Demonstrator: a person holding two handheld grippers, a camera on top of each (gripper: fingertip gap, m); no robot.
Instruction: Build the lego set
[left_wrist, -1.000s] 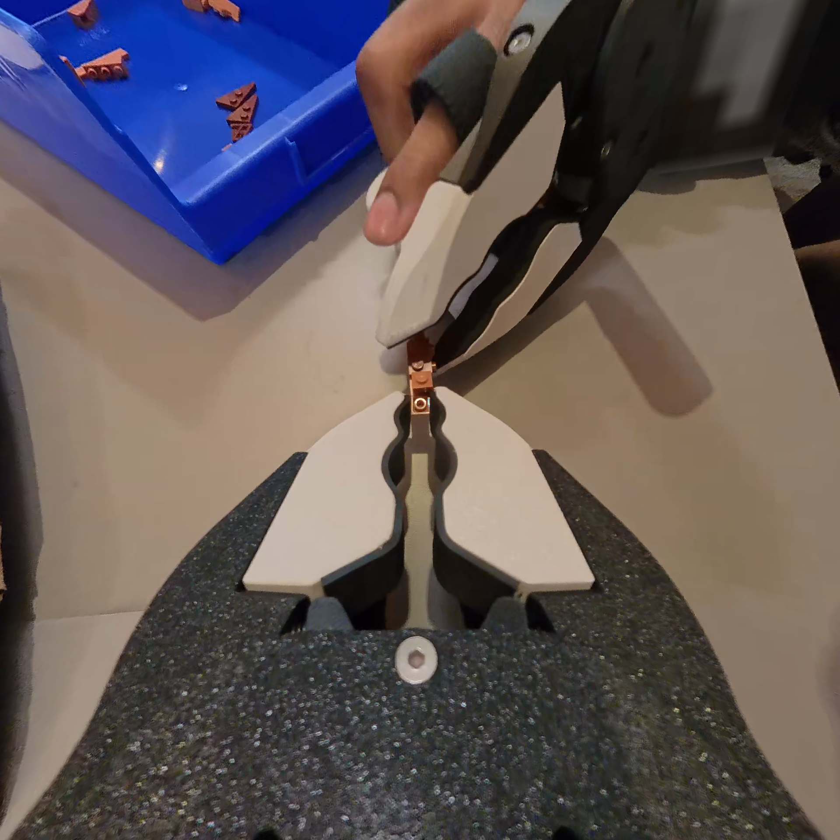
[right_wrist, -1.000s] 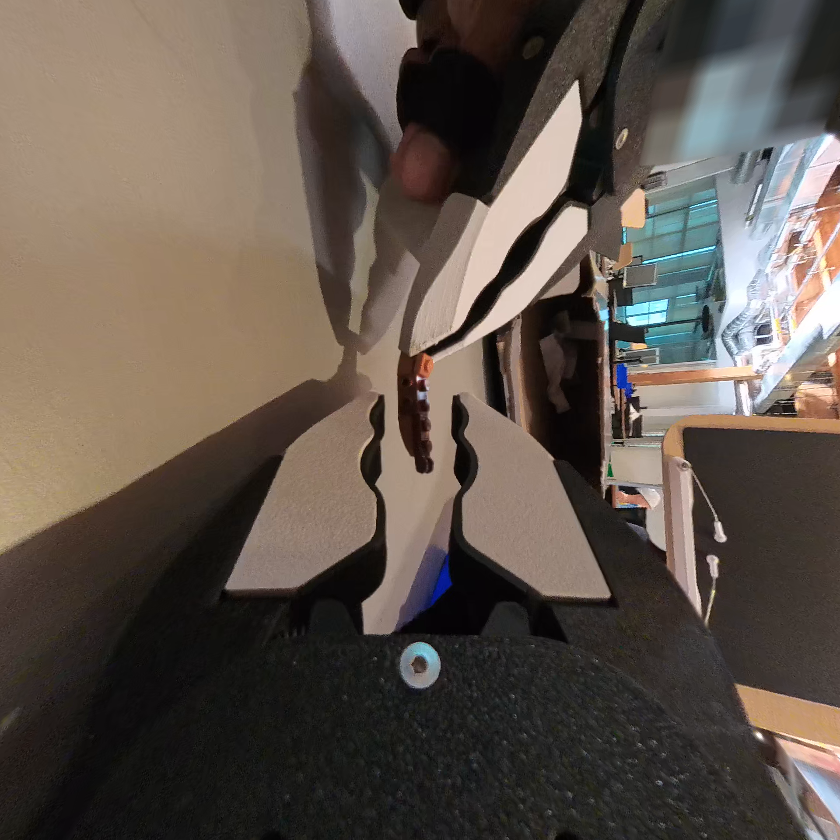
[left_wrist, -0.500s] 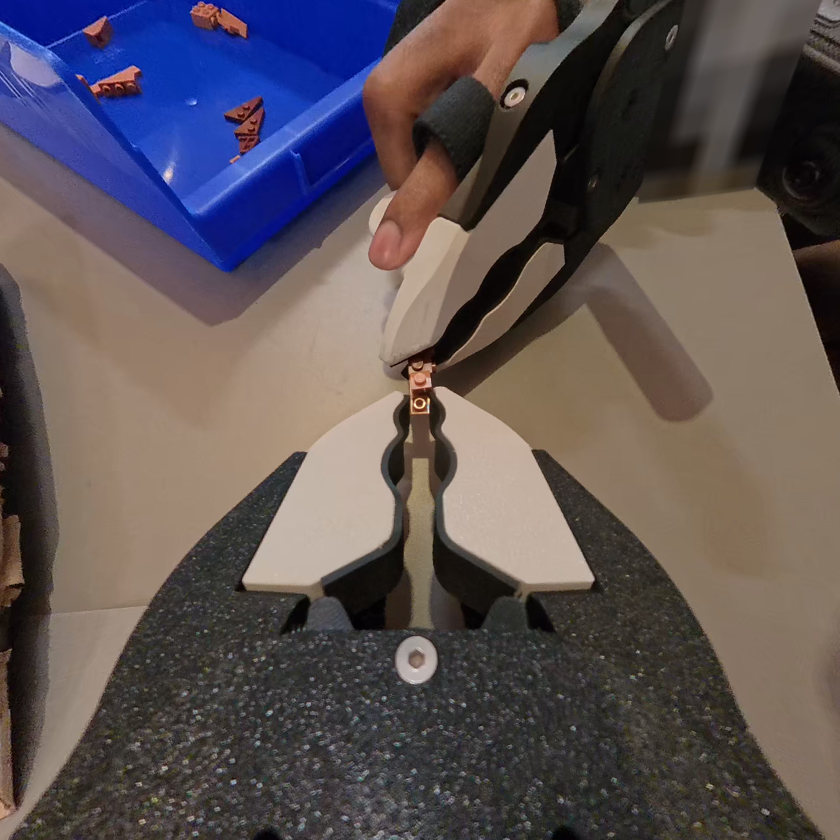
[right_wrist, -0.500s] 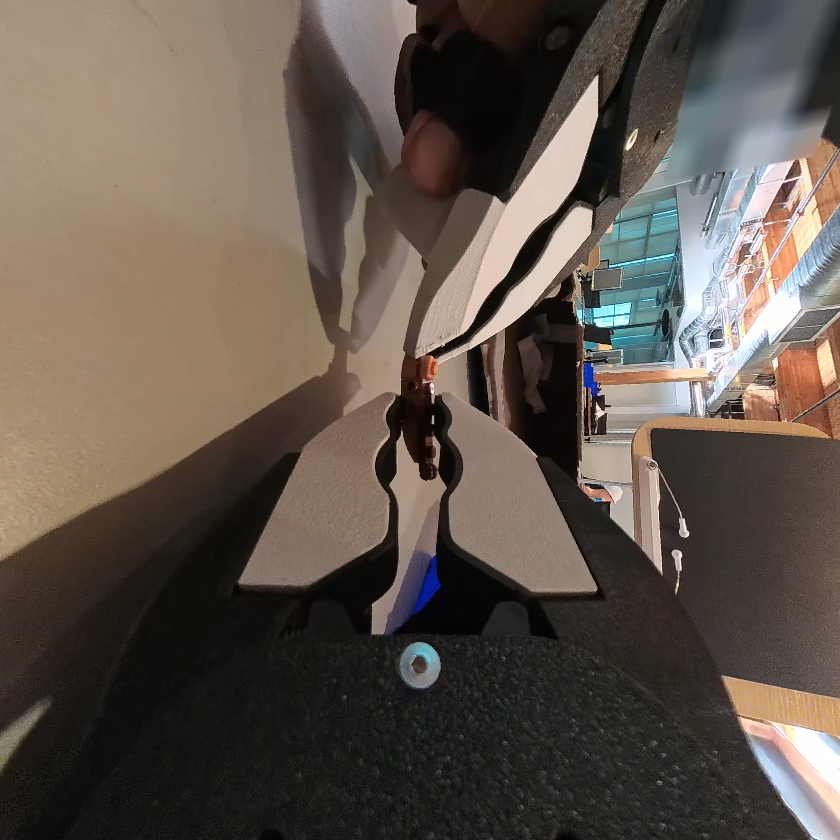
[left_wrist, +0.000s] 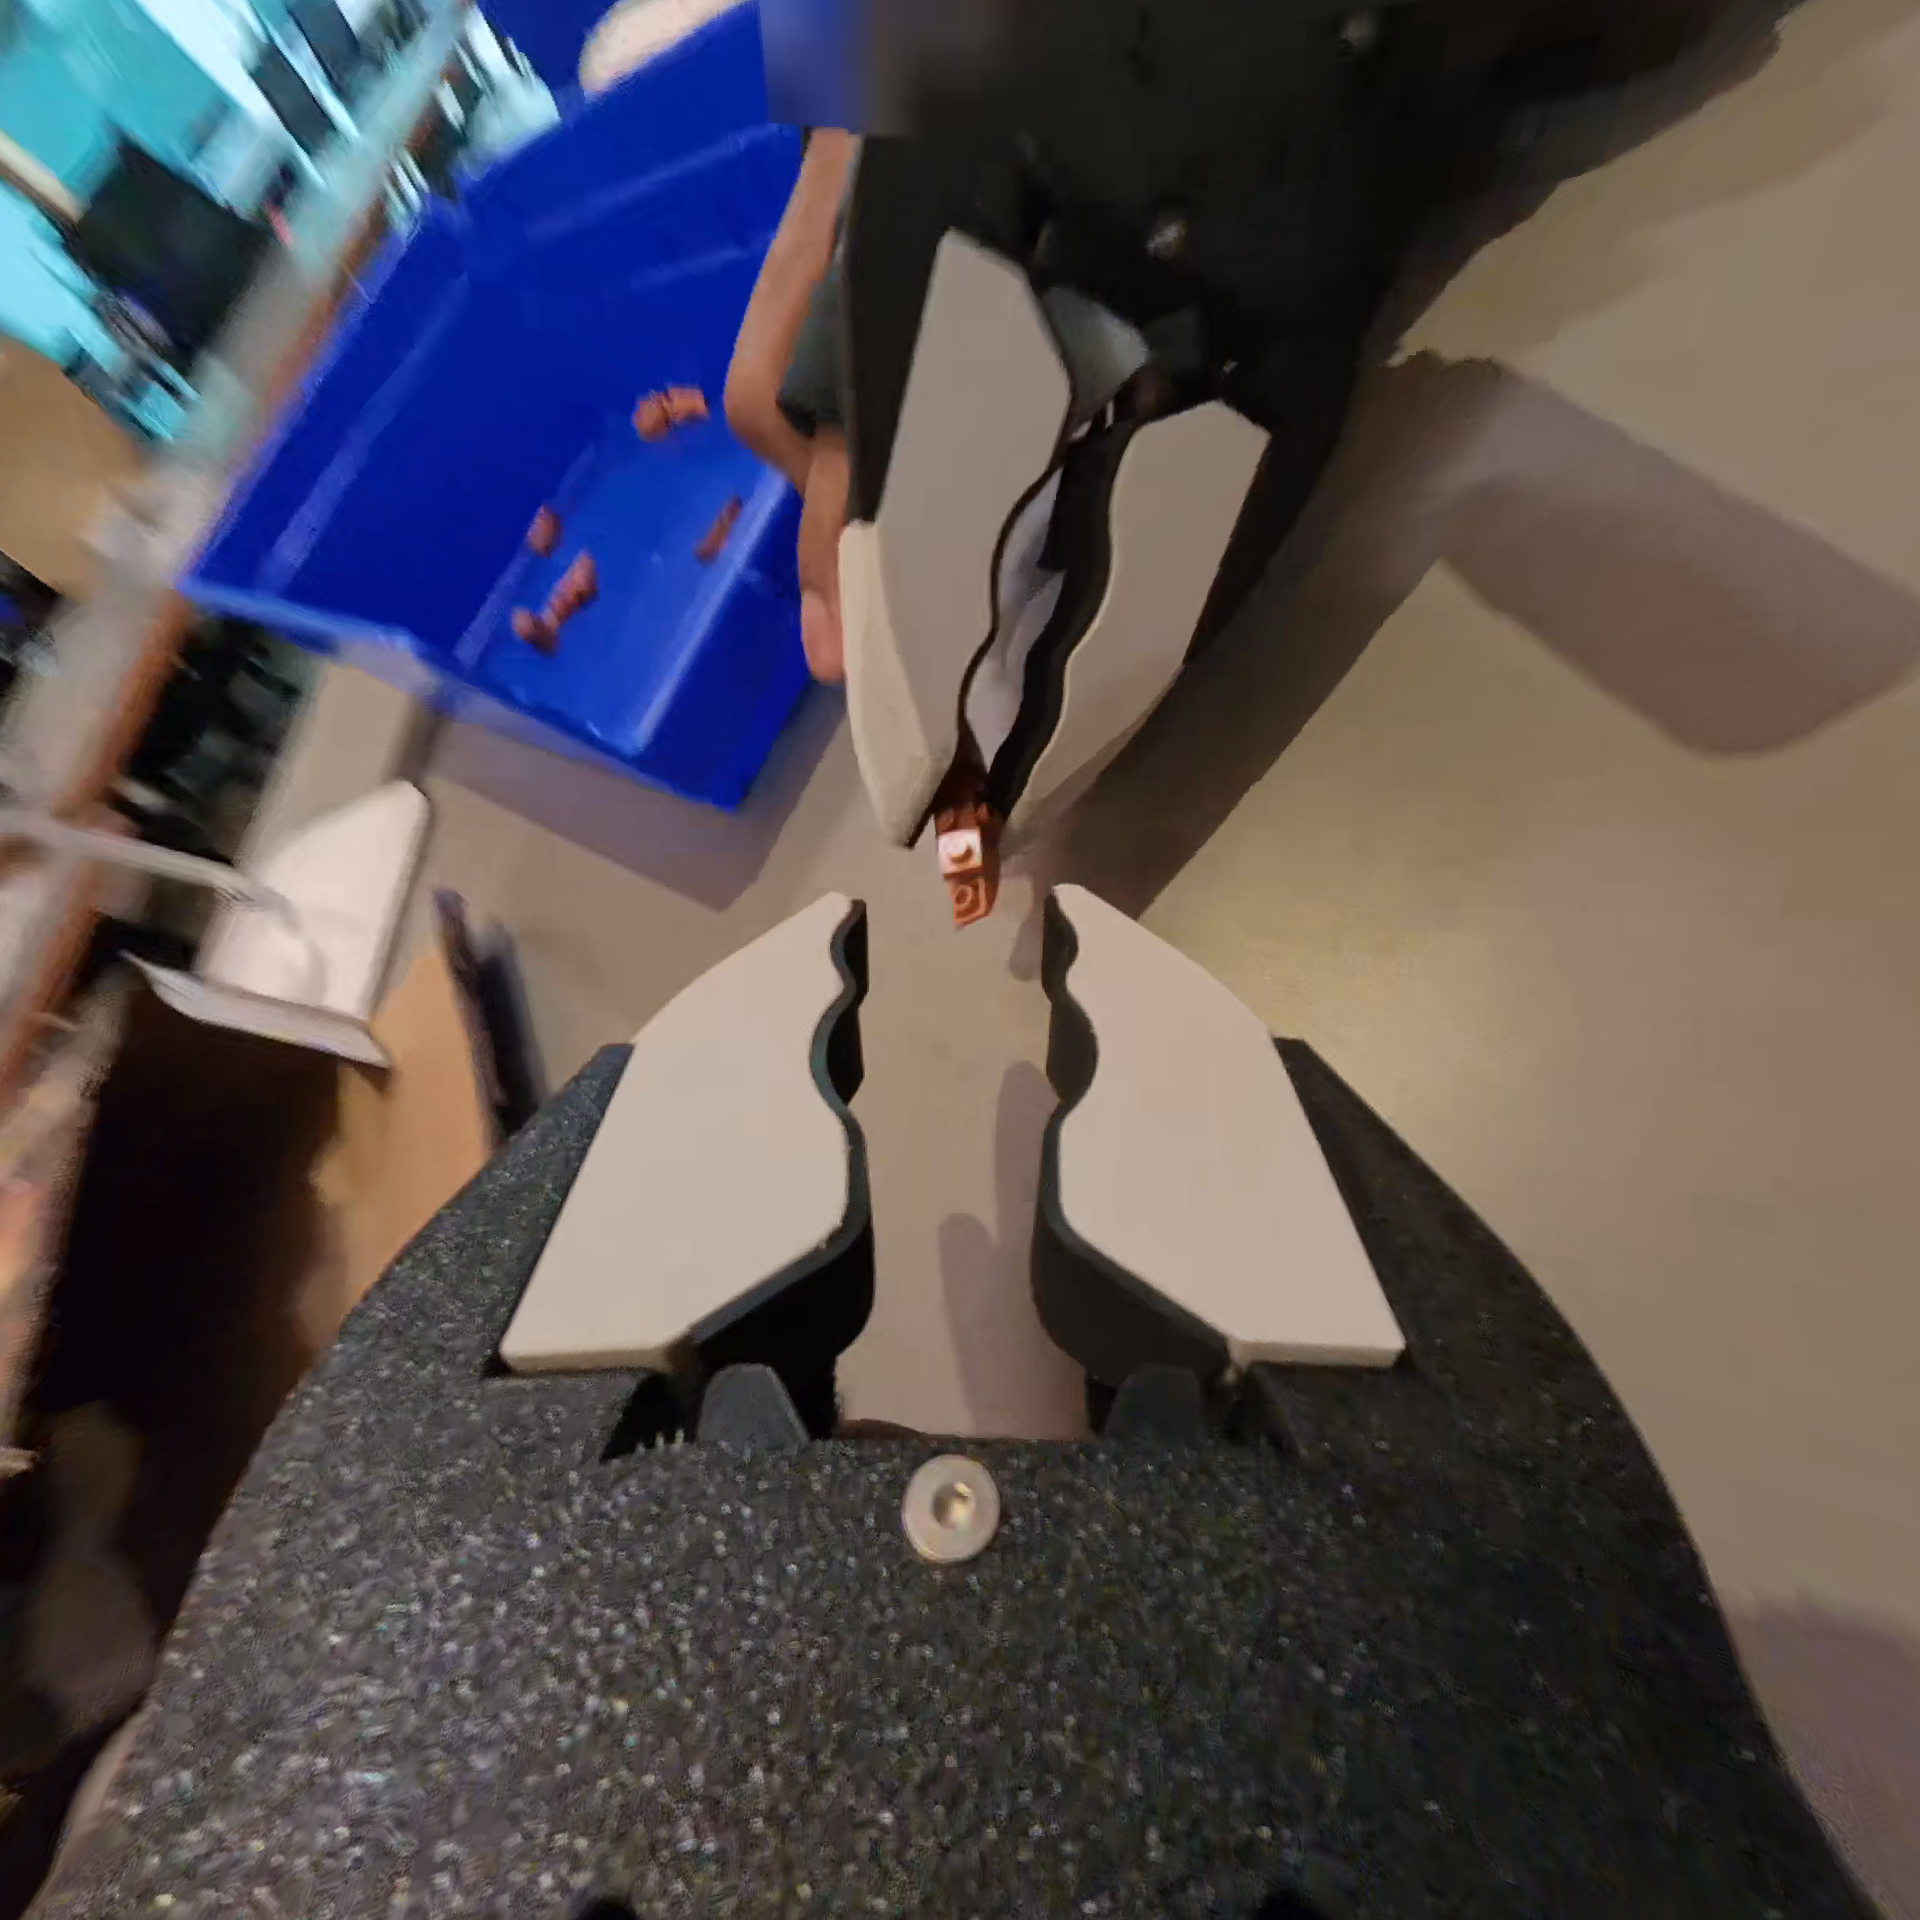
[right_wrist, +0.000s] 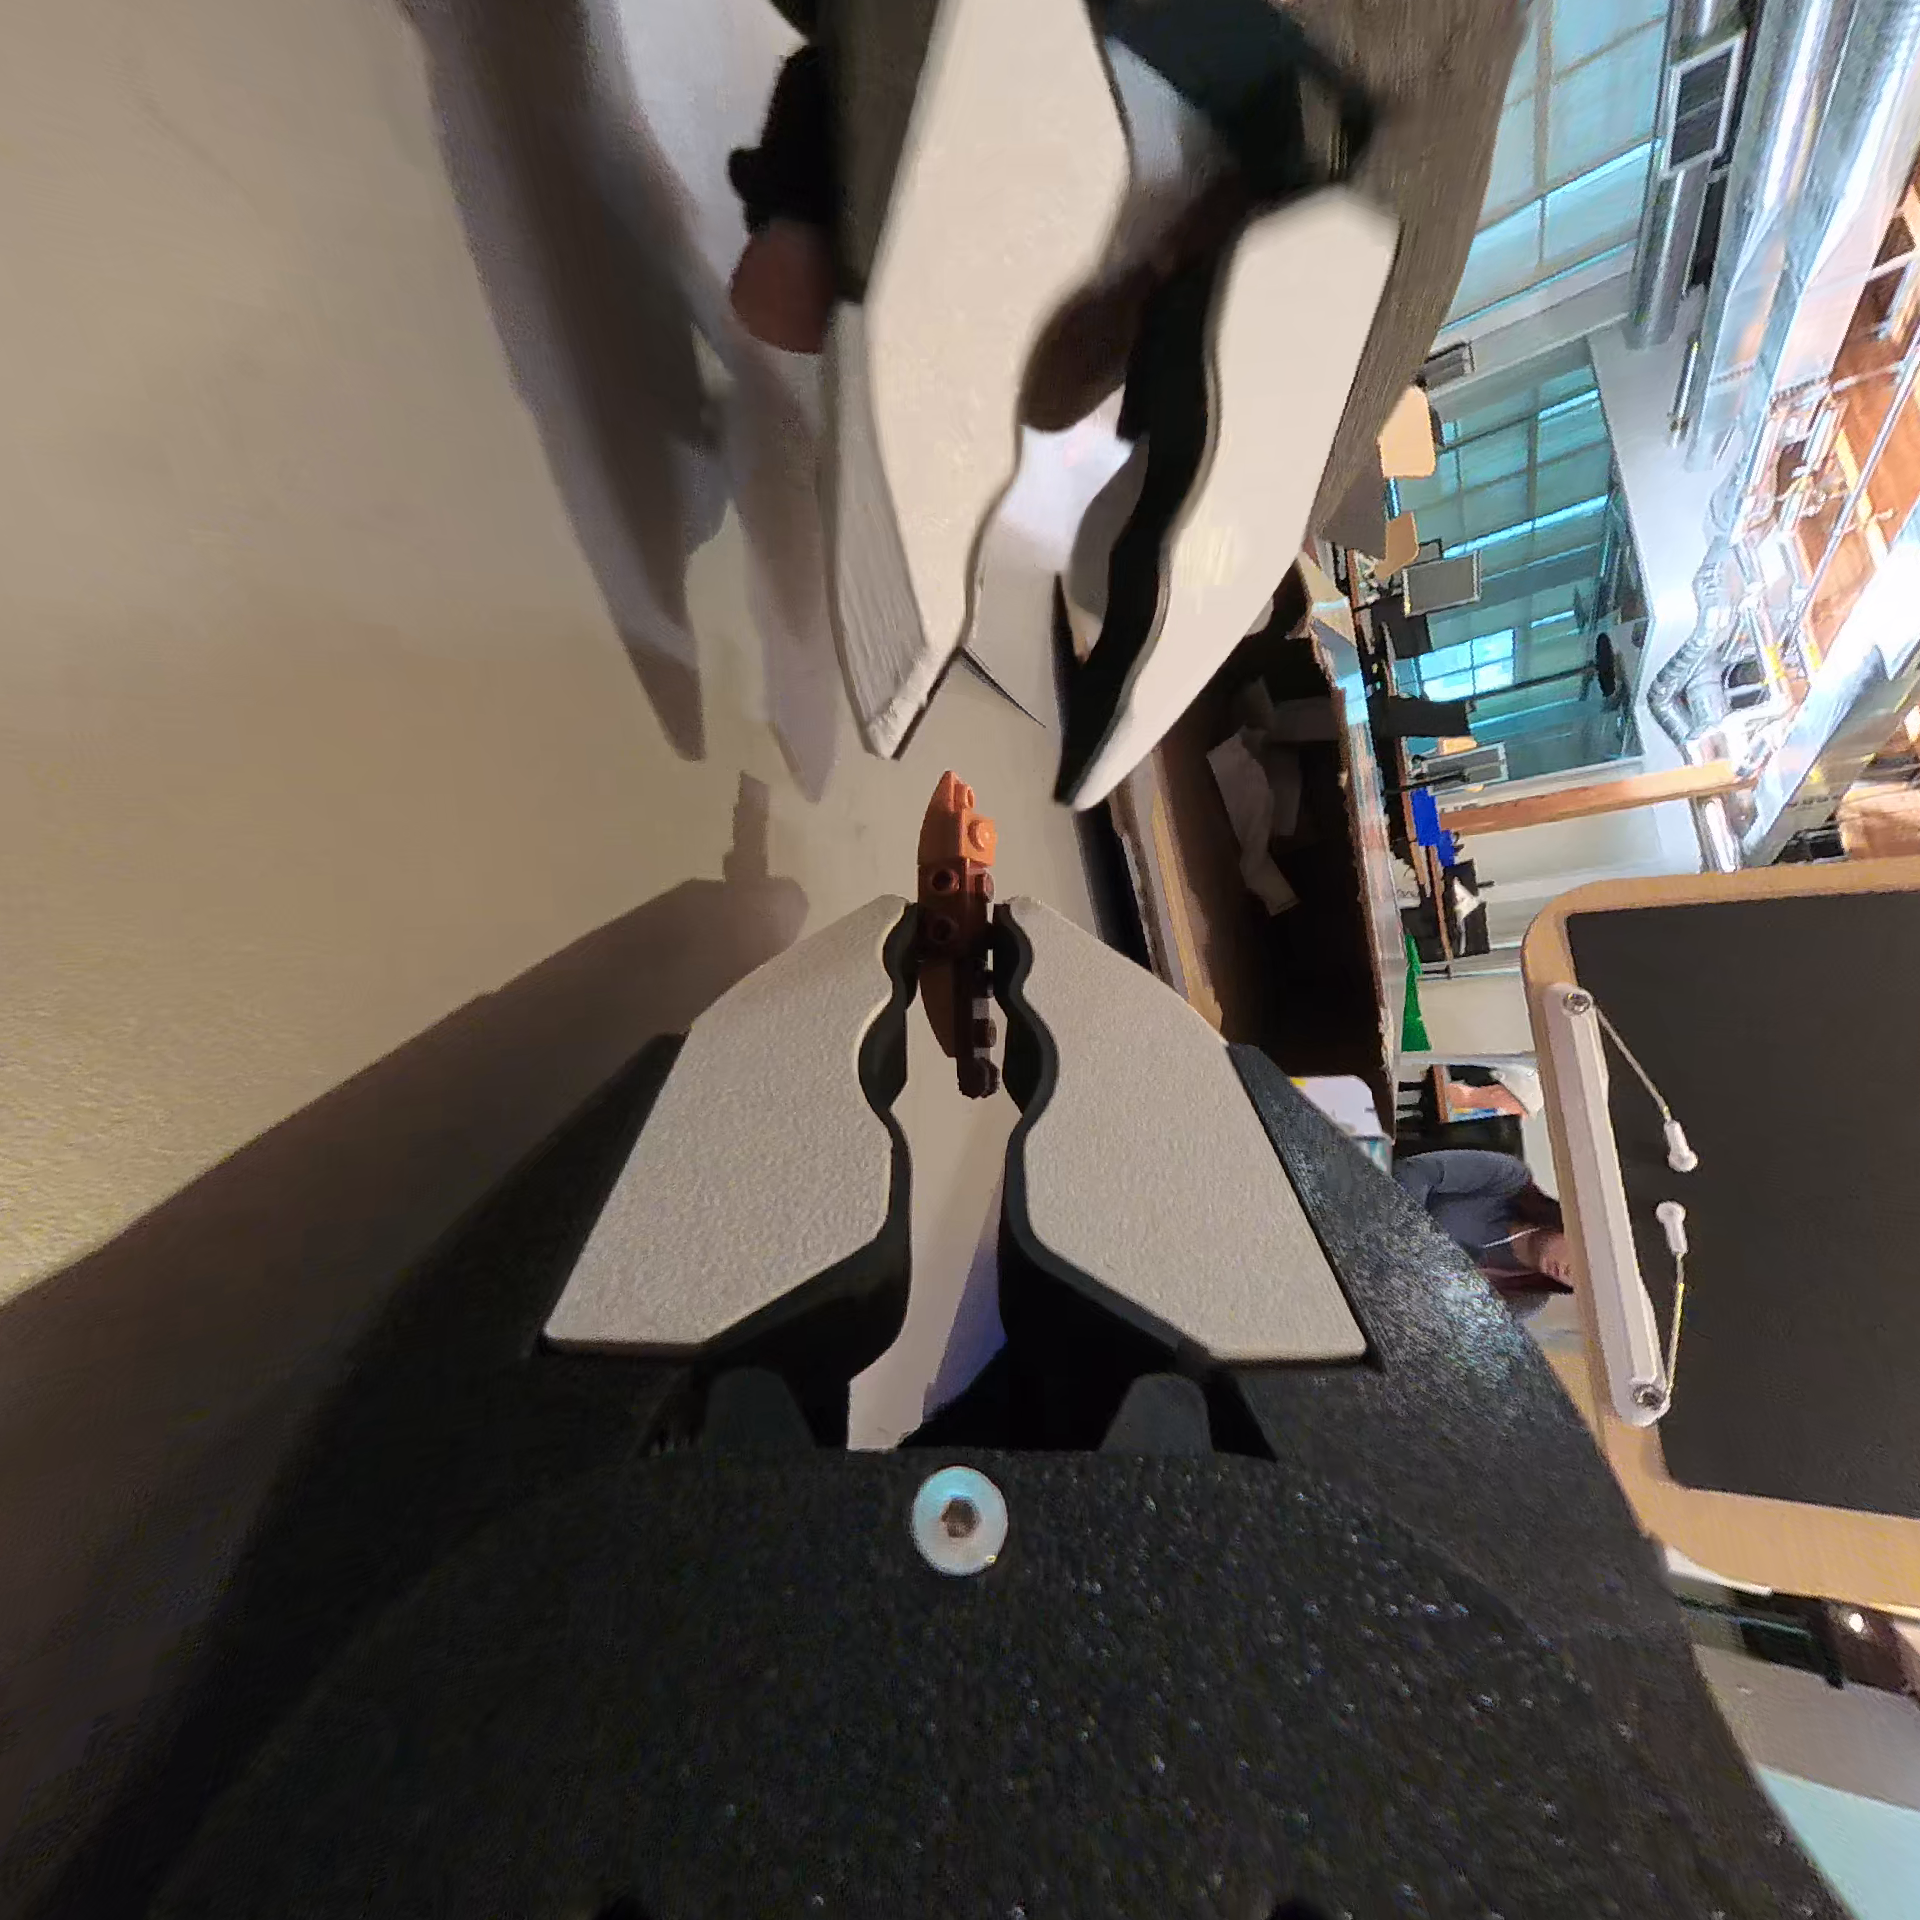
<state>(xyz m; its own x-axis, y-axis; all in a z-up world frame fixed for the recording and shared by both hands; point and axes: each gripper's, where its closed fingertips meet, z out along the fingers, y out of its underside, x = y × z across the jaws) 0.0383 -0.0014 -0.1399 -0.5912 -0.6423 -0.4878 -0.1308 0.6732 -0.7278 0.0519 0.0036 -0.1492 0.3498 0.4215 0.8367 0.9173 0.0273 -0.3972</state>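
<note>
My left gripper (left_wrist: 954, 914) now stands parted and bare, having let go. The brown brick assembly (right_wrist: 958, 935) stays clamped in my right gripper (right_wrist: 954, 914), just beyond, tips facing over the beige table (left_wrist: 1455, 1039). Blue bin (left_wrist: 499, 416) far left.

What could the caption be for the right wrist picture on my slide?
Right gripper pinches a small orange-brown brick piece above the pale table, facing the open left gripper.
</note>
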